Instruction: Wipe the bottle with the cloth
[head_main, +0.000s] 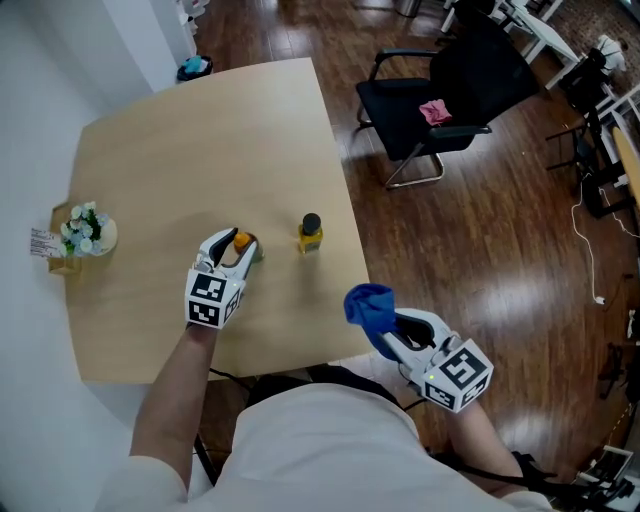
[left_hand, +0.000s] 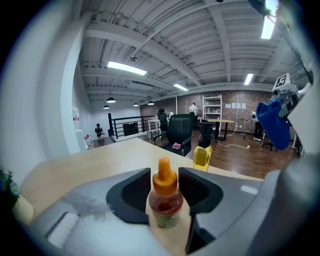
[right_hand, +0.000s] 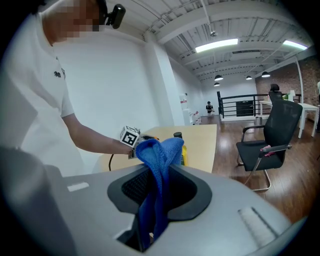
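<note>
A small bottle (head_main: 241, 240) with an orange cap and reddish contents stands on the wooden table (head_main: 200, 130). My left gripper (head_main: 243, 247) is shut on it. In the left gripper view the bottle (left_hand: 165, 200) sits upright between the two dark jaws of the left gripper (left_hand: 164, 187). My right gripper (head_main: 388, 335) hovers off the table's near right edge, shut on a blue cloth (head_main: 370, 308). The cloth (right_hand: 159, 150) bunches above the jaws and hangs between them in the right gripper (right_hand: 157, 185). The two grippers are apart.
A yellow bottle (head_main: 310, 233) with a black cap stands just right of the left gripper. A small flower pot (head_main: 85, 232) sits at the table's left edge. A black chair (head_main: 450, 85) holding a pink item (head_main: 435, 111) stands on the wood floor beyond the right edge.
</note>
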